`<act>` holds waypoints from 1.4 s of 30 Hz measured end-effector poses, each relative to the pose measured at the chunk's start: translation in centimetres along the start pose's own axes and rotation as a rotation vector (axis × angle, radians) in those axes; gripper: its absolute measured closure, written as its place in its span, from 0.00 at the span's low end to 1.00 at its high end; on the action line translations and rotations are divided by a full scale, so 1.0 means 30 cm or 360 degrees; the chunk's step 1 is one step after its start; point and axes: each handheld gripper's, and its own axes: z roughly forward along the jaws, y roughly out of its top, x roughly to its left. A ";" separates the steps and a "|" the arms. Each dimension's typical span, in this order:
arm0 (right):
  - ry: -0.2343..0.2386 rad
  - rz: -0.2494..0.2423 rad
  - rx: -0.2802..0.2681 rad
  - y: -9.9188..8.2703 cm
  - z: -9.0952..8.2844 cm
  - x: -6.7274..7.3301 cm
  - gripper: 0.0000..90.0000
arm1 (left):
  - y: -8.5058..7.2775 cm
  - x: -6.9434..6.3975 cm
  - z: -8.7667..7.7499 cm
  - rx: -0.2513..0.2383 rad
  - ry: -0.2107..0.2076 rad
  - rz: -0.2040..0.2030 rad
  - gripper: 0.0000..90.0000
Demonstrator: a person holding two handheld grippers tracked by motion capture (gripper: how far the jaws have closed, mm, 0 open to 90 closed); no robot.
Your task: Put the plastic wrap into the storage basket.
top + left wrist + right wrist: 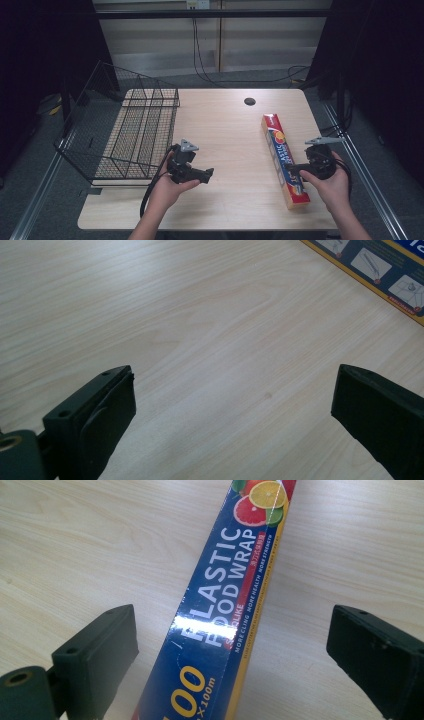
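- Wrap box [283, 160]: lies flat on the bench [225, 150], lengthwise, well apart from the wire basket [125, 130] at the far side.
- Right tongs [232, 645]: released, jaws wide, straddling the box at mid-length; pads stand clear of its sides.
- Left tongs [232, 405]: released, nothing between the jaws, over bare bench between box and basket, pointing toward the box.
- Step in hand, as judged: approach for a grasp on the box.
- Next move calls for lowering the right tongs squarely over the box and clenching across its narrow width; the glossy carton may slip.
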 end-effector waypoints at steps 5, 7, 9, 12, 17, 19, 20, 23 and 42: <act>-0.0002 0.0025 0.0012 0.005 0.010 0.012 0.07 | -0.003 -0.007 0.007 0.0016 -0.0014 -0.0009 0.04; -0.0008 0.0031 0.0027 0.007 0.024 0.021 0.07 | -0.005 -0.006 0.012 0.0007 -0.0004 -0.0002 0.04; -0.0015 0.0029 0.0058 0.009 0.046 0.043 0.08 | -0.007 -0.007 0.017 0.0009 -0.0006 0.0004 0.05; -0.0037 0.0029 0.0062 0.011 0.056 0.055 0.09 | -0.008 -0.011 0.023 0.0007 -0.0011 -0.0005 0.05; -0.0076 0.0035 0.0091 0.010 0.089 0.068 0.10 | -0.010 -0.016 0.037 0.0031 -0.0011 -0.0001 0.05; -0.0098 0.0057 0.0110 0.007 0.105 0.066 0.10 | -0.010 -0.017 0.037 0.0032 -0.0005 0.0005 0.05; -0.0099 0.0074 0.0118 0.006 0.112 0.064 0.11 | -0.010 -0.017 0.037 0.0032 -0.0005 0.0005 0.05; -0.0122 0.0075 0.0120 0.002 0.129 0.061 0.12 | -0.009 -0.017 0.037 0.0041 -0.0007 0.0025 0.05; -0.0298 0.0138 0.0151 0.007 0.182 0.109 0.27 | -0.018 -0.019 0.058 0.0059 -0.0001 0.0004 0.05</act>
